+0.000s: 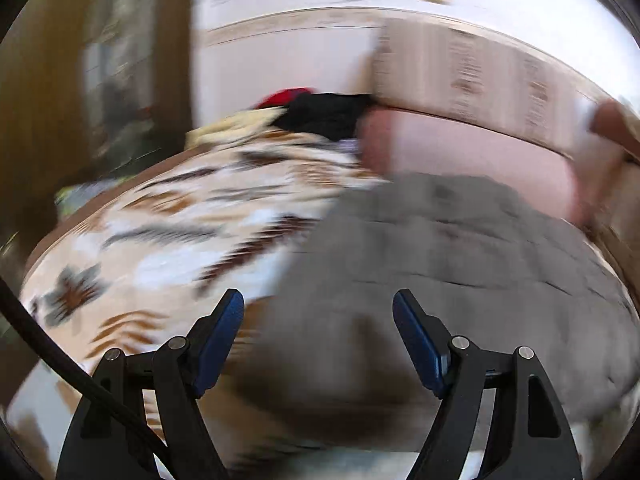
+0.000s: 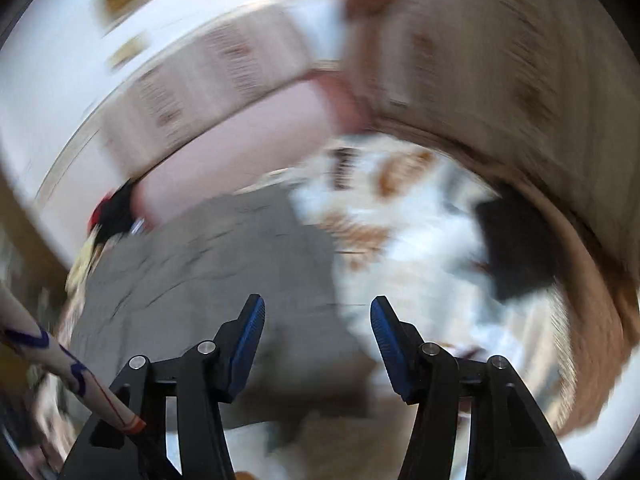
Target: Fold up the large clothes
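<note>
- Both views heavily motion-blurred; only the claws read sharp. Fabric folds, seams and edges are smeared.
- Left claw [image 1: 318, 306]: jaws spread wide, nothing between them. Hangs above the near part of the grey garment [image 1: 440, 264].
- Right claw [image 2: 317, 314]: jaws wide apart, holding nothing. Its left finger is over the garment [image 2: 208, 264], its right finger over the blanket [image 2: 420, 248].
- Garment lies spread on the bed, over a patterned cream-and-brown blanket [image 1: 160, 232]. Garment type cannot be told; its near edge is lost in shadow under the claws.
- Left view: garment's left edge runs diagonally against the blanket; bare blanket to the left.
- Right view: garment's right edge meets the blanket; blanket stretches right toward a dark flat object [image 2: 516, 248], identity unclear.
- Far side: pink pillow [image 1: 472, 160] just beyond the garment, headboard [image 1: 480, 76] behind it.
- Far left: pile of black and red clothes [image 1: 320, 114], beside the pillow; details unreadable.
- A cable [image 1: 72, 372] crosses the lower left of the left view.
- A patterned sleeve [image 2: 68, 372] cuts in at lower left of the right view.
</note>
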A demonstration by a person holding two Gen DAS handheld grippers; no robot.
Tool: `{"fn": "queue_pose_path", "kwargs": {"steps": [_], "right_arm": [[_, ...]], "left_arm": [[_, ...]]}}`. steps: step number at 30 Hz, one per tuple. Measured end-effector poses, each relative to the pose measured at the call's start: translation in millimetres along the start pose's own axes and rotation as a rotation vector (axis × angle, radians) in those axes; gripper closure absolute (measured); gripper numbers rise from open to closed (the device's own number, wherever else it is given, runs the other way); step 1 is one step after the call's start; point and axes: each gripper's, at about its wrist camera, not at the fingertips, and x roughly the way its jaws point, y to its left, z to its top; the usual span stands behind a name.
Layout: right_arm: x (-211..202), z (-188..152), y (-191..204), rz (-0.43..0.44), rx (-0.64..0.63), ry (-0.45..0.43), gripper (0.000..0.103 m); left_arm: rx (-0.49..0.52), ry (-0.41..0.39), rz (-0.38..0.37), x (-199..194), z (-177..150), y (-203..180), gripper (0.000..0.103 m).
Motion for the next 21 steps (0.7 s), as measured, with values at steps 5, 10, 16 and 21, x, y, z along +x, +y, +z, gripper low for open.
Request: {"fn": "queue_pose_path", "kwargs": {"steps": [5, 10, 16, 21], "right_arm": [[29.7, -15.5, 76.1, 0.057, -0.209, 0.043, 0.042], [66.4, -27.5, 108.6, 0.002, -0.308, 0.089, 0.042], [89.0, -41.6, 99.3, -0.005, -0.322, 0.147, 0.038], [85.6, -45.0, 99.1, -0.01, -0.346, 0.12, 0.036]], "left_arm": [[0.121, 0.038, -0.094, 10.1, -7.5, -63.9, 0.026], [0.156, 0.125, -0.075, 42.2, -13.9, -84.0, 0.025], [0.178, 0.141, -0.056, 61.6, -22.8, -90.2, 0.019], [0.187, 0.119, -0.051, 59.2, -26.4, -90.4, 0.019]]}}
